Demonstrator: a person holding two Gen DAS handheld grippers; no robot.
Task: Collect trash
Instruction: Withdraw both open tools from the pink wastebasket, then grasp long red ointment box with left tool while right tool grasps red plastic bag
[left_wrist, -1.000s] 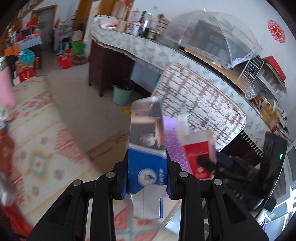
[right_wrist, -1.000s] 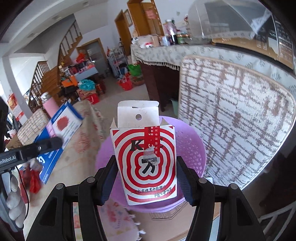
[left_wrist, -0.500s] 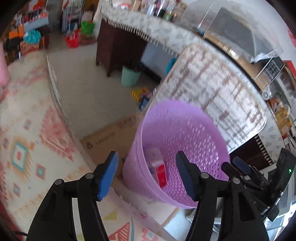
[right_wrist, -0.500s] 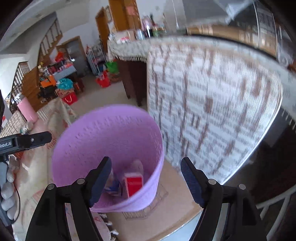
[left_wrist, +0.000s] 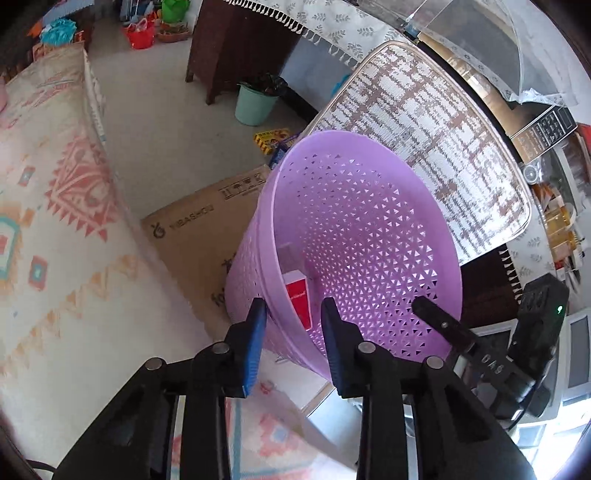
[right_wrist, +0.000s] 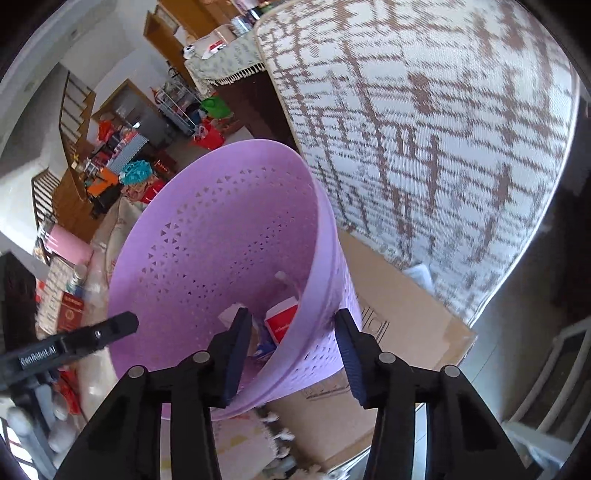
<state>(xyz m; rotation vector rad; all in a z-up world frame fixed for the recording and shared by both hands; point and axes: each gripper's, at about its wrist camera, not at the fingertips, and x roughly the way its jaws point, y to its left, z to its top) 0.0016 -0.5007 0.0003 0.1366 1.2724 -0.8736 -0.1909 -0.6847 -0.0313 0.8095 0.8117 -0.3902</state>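
Left wrist view: the blue carton held a second ago is gone from the left gripper (left_wrist: 291, 314), whose fingers are drawn in, empty. The right gripper (right_wrist: 291, 328) is closing on nothing; its red box (right_wrist: 281, 319) now lies in the purple basket (left_wrist: 369, 177). Both pieces are judged binned.

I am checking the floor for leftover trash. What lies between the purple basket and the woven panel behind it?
A flattened cardboard sheet lies there, reaching from the purple basket to the woven panel; the right wrist view shows it.
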